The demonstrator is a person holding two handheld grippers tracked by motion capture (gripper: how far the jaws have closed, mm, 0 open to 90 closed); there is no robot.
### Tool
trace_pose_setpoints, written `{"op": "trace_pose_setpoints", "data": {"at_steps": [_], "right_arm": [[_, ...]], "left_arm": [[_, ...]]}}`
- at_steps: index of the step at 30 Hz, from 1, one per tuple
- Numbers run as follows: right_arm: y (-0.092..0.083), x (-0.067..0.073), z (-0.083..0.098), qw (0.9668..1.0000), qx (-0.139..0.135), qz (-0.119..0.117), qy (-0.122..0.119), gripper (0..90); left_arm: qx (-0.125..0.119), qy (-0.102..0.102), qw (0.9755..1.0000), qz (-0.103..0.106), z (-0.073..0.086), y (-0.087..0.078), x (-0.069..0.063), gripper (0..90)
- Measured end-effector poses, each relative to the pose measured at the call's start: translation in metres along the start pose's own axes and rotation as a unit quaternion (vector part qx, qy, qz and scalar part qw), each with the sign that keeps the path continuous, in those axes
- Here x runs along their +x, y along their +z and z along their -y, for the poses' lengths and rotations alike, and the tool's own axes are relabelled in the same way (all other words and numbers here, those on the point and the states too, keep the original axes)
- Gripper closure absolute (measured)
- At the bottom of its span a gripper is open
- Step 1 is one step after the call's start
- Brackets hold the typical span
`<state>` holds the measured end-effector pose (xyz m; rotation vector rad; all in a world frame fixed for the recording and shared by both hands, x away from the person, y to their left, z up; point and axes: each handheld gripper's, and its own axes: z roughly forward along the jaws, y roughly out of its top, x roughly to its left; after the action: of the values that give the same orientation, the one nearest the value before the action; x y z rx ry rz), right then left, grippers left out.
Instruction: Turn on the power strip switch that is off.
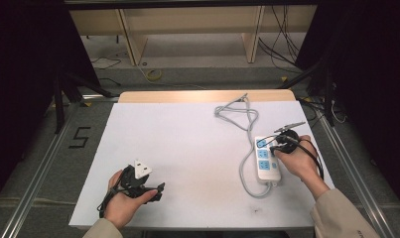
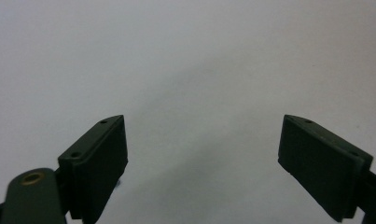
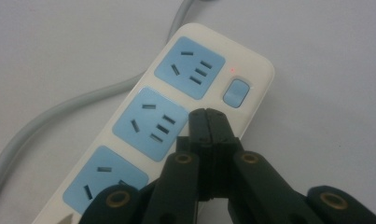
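Observation:
A white power strip point(image 1: 267, 159) with three blue sockets lies at the right of the white table, its grey cable point(image 1: 245, 163) looping to the far side. In the right gripper view the power strip point(image 3: 129, 154) shows a blue switch point(image 3: 235, 92) and a small red light point(image 3: 233, 70) lit beside it. My right gripper point(image 3: 207, 114) is shut with nothing between its jaws, its tips just above the strip's edge near the switch. In the high view the right gripper point(image 1: 277, 144) hovers over the strip. My left gripper point(image 2: 204, 140) stands open over bare table; the high view shows the left gripper point(image 1: 160, 191) at the front left.
The white table top point(image 1: 187, 144) has a wooden strip along its far edge. Loose cables point(image 1: 282, 44) and a wooden shelf frame point(image 1: 187, 29) lie on the floor beyond. Metal rails point(image 1: 38, 163) run along both sides of the table.

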<state>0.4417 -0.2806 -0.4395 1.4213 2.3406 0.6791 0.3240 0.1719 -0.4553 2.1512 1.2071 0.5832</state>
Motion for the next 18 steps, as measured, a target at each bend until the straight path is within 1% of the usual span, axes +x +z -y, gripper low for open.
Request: {"op": "trace_pose_setpoints", "data": {"at_steps": [9,15,18], "right_arm": [[0.0006,0.0001,-0.0017,0.9999,0.009,-0.001,0.009,90.0],[0.0013,0.0014,-0.0035,0.9998,0.017,0.004,0.005,90.0],[0.0014,0.0009,-0.0031,0.9999,0.015,0.002,0.006,90.0]], "left_arm": [[-0.001,0.000,1.0000,-0.001,0.0002,0.0002,-0.0003,15.3],[-0.001,0.000,1.0000,-0.001,0.0004,0.0000,-0.0003,15.2],[-0.001,0.000,1.0000,-0.001,0.0004,-0.0001,-0.0006,15.2]]}}
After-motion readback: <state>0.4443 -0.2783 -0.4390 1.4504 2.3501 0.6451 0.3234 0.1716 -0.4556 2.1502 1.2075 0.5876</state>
